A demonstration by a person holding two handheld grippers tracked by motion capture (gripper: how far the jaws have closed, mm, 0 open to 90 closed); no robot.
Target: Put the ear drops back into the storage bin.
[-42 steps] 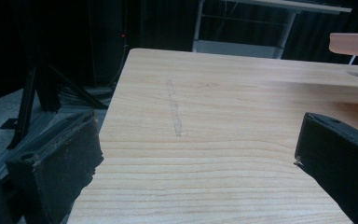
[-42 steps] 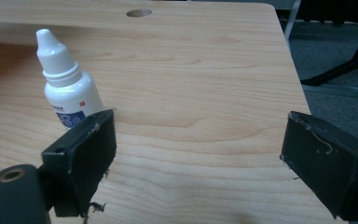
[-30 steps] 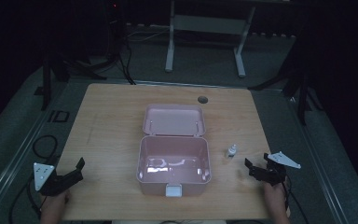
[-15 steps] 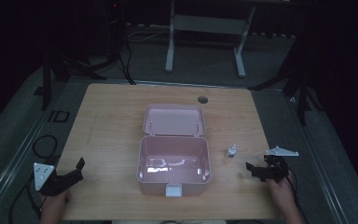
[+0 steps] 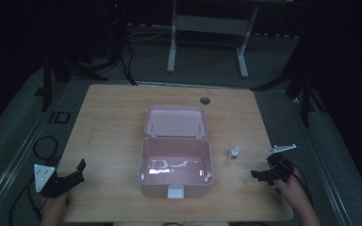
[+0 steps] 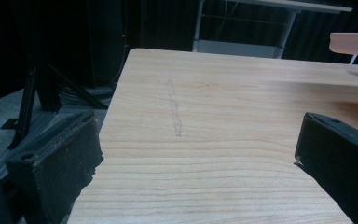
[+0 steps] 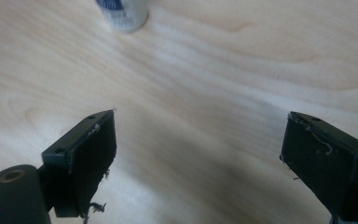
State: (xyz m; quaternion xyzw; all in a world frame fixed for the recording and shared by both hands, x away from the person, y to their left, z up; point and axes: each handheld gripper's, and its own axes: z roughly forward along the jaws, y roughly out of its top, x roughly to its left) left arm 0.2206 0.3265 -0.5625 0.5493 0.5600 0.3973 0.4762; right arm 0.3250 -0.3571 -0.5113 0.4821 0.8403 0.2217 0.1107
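At the near left corner of the wooden surface (image 5: pixel 113 122), the left tongs (image 5: pixel 73 175) hover just over the edge, jaws spread wide and gripping nothing; in the left gripper view they (image 6: pixel 198 154) frame bare wood with a faint streak running away along the grain. At the near right, the right tongs (image 5: pixel 260 175) are likewise released, jaws wide apart and empty, held low over the surface by the person's hand (image 5: pixel 292 188). In the right gripper view these tongs (image 7: pixel 198 158) point at a small white bottle (image 7: pixel 122 13), whose base stands at the top edge of that view, beyond the jaws and apart from them. From above, the small white bottle (image 5: pixel 234 152) stands upright, a little farther than the right tongs and to their left, just right of the pink box (image 5: pixel 175 165). That box sits at the middle of the near half of the surface, open and empty, its lid (image 5: pixel 176 121) laid back on the far side. Farther still, a round hole (image 5: pixel 205 100) lies near the far edge.
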